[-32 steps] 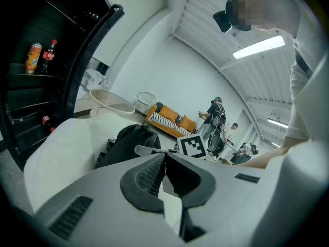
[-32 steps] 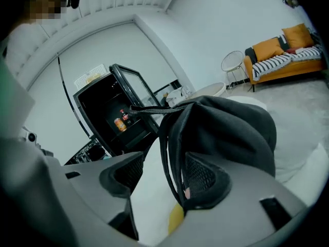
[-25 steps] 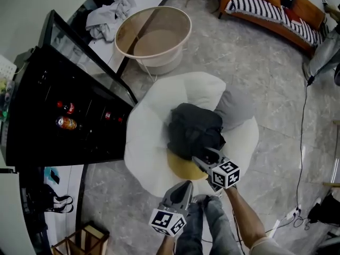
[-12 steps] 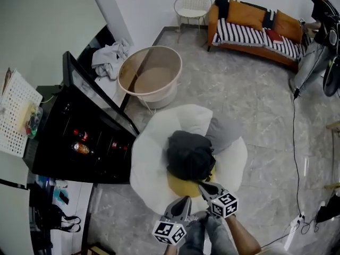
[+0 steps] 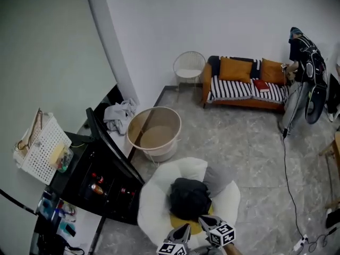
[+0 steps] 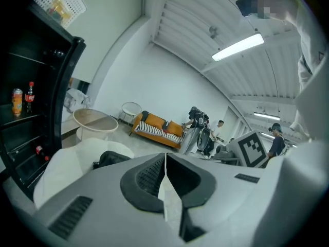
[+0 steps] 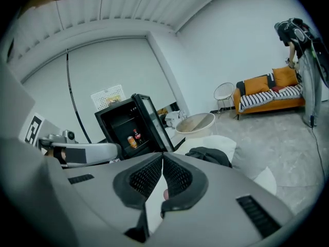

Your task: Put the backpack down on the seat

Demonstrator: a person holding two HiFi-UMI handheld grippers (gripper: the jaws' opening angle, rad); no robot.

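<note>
The black backpack lies on the white round seat, over a yellow cushion and beside a grey cushion. Both grippers sit at the bottom edge of the head view, short of the seat. My left gripper is shut and empty, its jaw tips meeting. My right gripper is also shut with nothing in it. The backpack shows beyond the jaws in both gripper views, apart from them.
A black drinks fridge with its glass door open stands left of the seat. A round beige tub is behind it. An orange sofa and a white wire chair line the far wall. A cable runs along the floor at right.
The head view has risen and pulled back, showing much more of the room. Both grippers have drawn away from the backpack, and the right one has gone from open to shut. The backpack stays on the seat.
</note>
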